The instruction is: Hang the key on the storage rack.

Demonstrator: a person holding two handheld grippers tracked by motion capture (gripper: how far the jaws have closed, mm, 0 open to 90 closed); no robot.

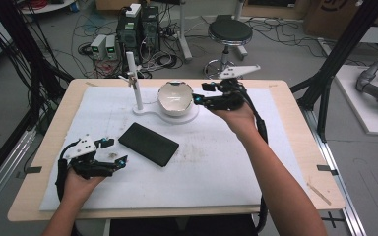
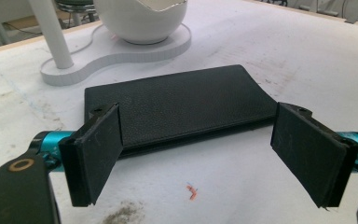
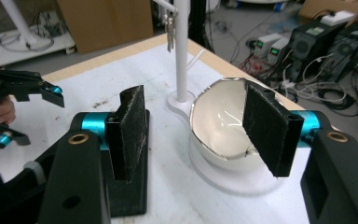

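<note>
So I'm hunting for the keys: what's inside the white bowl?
The bowl looks empty: bare glossy white inside. The right gripper jaw covers part of it. Keys hang on the stand behind.

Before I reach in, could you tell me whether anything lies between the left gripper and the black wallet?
Nothing visible does: the left gripper is open, with only bare white mat before the black wallet.

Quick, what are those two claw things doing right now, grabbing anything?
Left gripper: open, holding nothing, jaws spread in front of the black wallet.
Right gripper: open, holding nothing, beside the white bowl.
</note>
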